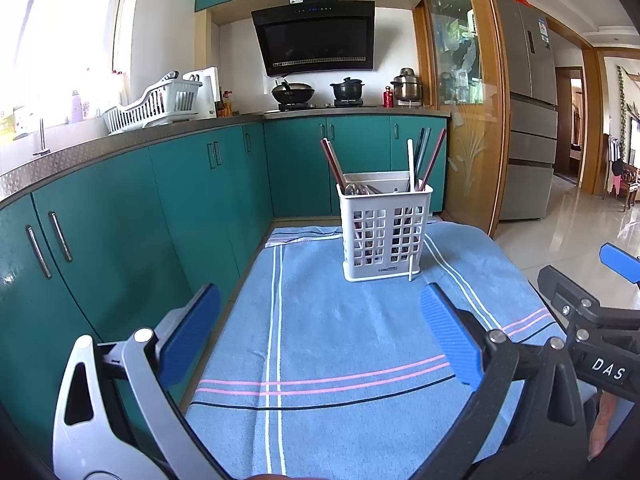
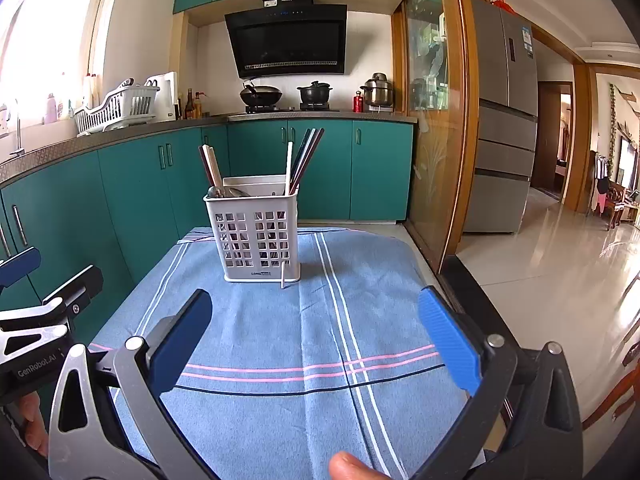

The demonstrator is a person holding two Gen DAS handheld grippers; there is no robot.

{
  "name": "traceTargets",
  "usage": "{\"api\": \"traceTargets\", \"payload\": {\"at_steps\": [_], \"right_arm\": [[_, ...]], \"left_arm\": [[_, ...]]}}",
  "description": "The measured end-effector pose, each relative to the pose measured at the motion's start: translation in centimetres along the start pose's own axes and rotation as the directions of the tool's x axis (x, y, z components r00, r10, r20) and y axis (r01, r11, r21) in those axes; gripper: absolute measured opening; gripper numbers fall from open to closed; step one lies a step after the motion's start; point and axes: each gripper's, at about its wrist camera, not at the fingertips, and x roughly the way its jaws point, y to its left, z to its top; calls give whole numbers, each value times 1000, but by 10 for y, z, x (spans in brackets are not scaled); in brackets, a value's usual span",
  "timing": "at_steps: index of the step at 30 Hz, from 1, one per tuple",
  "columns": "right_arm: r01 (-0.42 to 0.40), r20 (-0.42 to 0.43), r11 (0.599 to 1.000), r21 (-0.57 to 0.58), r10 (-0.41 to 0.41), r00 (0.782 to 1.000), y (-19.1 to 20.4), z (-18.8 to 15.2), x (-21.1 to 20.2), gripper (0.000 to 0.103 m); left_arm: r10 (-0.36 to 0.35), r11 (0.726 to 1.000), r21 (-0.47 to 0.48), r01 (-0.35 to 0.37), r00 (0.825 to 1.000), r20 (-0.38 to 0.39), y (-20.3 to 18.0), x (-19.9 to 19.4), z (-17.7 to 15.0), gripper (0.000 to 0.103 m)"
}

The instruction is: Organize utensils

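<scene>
A white slotted utensil holder [image 1: 385, 230] [image 2: 256, 232] stands upright at the far end of a blue striped cloth [image 1: 340, 340] [image 2: 288, 332]. Several chopsticks [image 1: 430, 158] [image 2: 306, 156] and spoons [image 1: 356, 189] [image 2: 228, 192] stand in it. One white chopstick tip [image 1: 411, 270] [image 2: 283, 278] pokes out through the holder's front near its base. My left gripper [image 1: 320, 332] is open and empty, well short of the holder. My right gripper [image 2: 316, 336] is open and empty too, beside the left one. Each shows at the other view's edge.
Teal cabinets [image 1: 120, 220] run along the left and back. The counter holds a white dish rack [image 1: 154, 104], a wok [image 1: 292, 92] and pots [image 1: 347, 88]. A glass sliding door [image 2: 436, 140] and fridge [image 2: 504, 120] are on the right, with tiled floor beyond.
</scene>
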Motion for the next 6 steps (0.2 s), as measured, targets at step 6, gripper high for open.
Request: {"api": "traceTargets", "payload": {"at_steps": [6], "right_arm": [[2,-8,1000,4,-2,1000,3,-1,2,100]], "left_arm": [[5,1000,4,-5,1000,-9,-2,2,-2,99]]}}
